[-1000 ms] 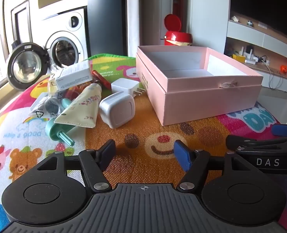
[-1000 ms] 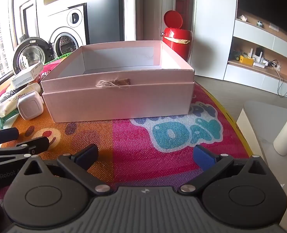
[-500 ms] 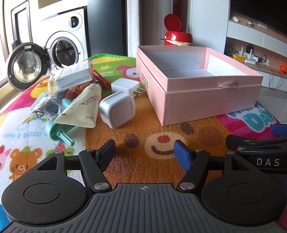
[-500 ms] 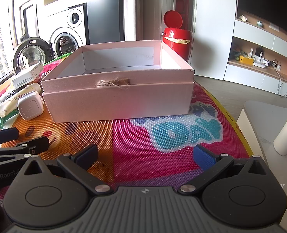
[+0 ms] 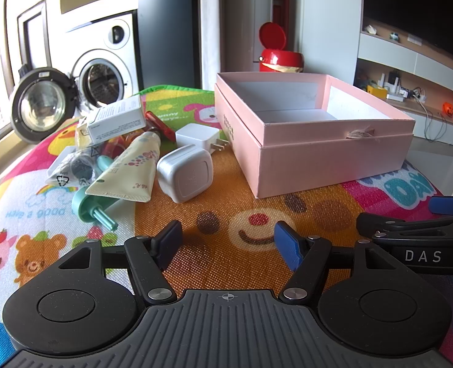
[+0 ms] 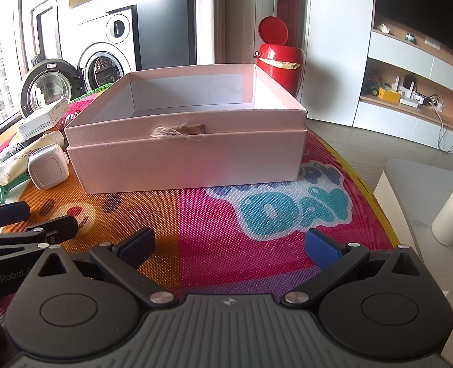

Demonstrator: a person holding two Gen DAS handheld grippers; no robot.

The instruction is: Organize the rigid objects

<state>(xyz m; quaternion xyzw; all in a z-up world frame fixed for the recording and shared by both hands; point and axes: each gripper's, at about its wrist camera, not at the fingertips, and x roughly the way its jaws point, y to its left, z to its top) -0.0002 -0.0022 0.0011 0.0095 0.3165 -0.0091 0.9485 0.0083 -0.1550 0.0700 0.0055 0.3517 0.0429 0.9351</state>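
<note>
Left wrist view shows both grippers' jaws spread and pinching nothing, left gripper (image 5: pixel 226 239) and right gripper (image 6: pixel 229 245) near the pink box (image 5: pixel 333 159), chargers (image 5: pixel 185 173) lying left of it.

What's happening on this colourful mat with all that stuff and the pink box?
A person holds two hand-held grippers, the left and the right, both open and empty above the mat. The pink box looks empty. A pile waits beside it: a grey charger, a white plug, a cream tube and a small carton. Nothing is packed yet.
</note>
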